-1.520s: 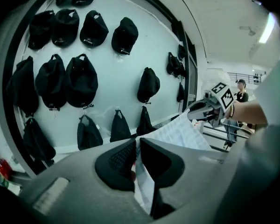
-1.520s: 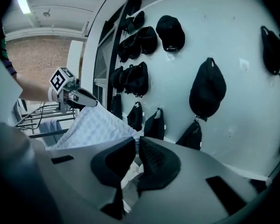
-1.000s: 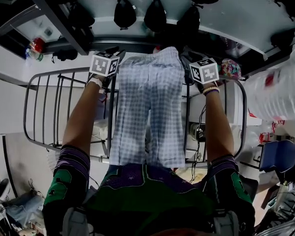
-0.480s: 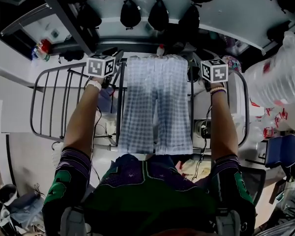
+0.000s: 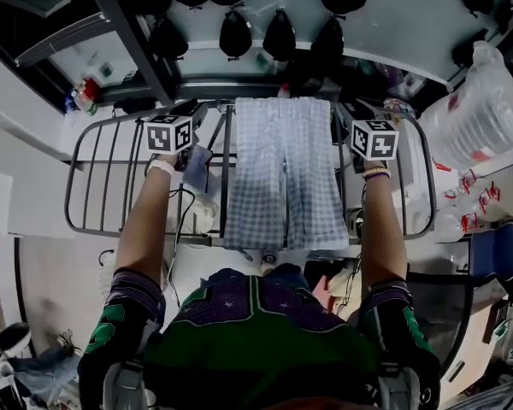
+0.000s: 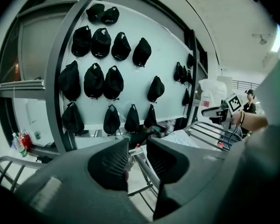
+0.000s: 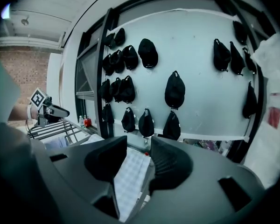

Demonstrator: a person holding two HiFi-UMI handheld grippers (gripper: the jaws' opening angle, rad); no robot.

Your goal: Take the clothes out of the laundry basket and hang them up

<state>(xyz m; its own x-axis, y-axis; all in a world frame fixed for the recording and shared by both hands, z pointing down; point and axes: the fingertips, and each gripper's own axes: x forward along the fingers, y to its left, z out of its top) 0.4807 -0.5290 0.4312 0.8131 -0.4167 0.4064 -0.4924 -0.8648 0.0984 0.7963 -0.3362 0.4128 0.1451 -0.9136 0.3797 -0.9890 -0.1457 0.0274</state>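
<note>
Shorts (image 5: 284,173): spread flat over the rack (image 5: 67,196) to dry.
Left gripper (image 6: 138,148): jaws apart, empty, just narrowing.
Right gripper (image 7: 139,155): jaws just widening, cloth in gap unpinched.

Rack (image 5: 103,178): stands in front of the person, below the head camera.
Shorts (image 5: 282,178): draped over the rack's middle. The waist lies at the far rail and the legs reach the near rail.
Wall (image 5: 393,24): behind the rack.
Caps (image 5: 280,34): hang on the wall in rows.
Bottles (image 5: 84,94): on a ledge behind the rack's left end.
Bag (image 5: 487,114): right of the rack, near its far corner.
</note>
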